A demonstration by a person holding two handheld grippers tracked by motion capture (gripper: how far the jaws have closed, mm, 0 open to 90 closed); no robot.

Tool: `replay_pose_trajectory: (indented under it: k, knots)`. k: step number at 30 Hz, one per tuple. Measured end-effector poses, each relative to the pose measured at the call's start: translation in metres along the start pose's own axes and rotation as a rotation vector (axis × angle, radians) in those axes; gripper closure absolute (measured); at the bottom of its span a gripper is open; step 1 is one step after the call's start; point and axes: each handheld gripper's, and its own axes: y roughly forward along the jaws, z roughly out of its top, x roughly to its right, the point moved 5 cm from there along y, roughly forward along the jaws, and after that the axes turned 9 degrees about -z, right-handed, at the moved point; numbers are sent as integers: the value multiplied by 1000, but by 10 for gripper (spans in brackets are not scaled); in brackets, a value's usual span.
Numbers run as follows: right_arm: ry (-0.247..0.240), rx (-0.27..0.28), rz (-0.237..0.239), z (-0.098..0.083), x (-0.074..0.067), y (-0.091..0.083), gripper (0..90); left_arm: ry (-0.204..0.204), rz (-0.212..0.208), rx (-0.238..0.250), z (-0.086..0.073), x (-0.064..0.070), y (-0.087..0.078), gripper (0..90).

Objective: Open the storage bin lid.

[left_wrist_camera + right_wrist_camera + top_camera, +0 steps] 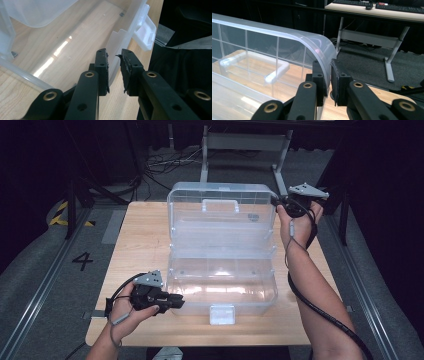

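A clear plastic toolbox stands open in the middle of the wooden table. Its base is towards me and its lid stands upright behind. My left gripper is at the base's front left corner. In the left gripper view its jaws straddle the base's thin front wall, and a gap shows at the right pad. My right gripper is at the lid's upper right corner. In the right gripper view it is shut on the lid's curved rim.
A white latch hangs at the base's front, also in the left gripper view. The lid carries a handle. Behind the table are a grey desk frame and floor cables. The table's right edge lies close to my right forearm.
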Motion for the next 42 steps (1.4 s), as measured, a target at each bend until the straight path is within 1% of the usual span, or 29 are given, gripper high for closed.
replay_pose_trajectory:
  k: [5,11,17,23,25,33,42]
  knots:
    - [8,-6,1,-1,1,5,826,4,5,5,-1,0,0,763]
    - [12,-11,-2,-1,2,9,829,6,-3,5,-1,0,2,756]
    - [20,-20,-2,-2,3,16,832,-9,-23,12,-1,-2,2,755]
    - [23,-33,-4,-3,4,23,835,-15,-33,20,-1,-2,3,755]
    - [30,-41,-8,-4,4,26,837,-16,-33,21,-1,-3,3,751]
    - [25,-59,-8,-7,6,39,842,-17,-28,19,-1,-2,5,740]
    - [33,-86,-1,-11,9,51,847,-22,-11,49,-3,-1,5,732]
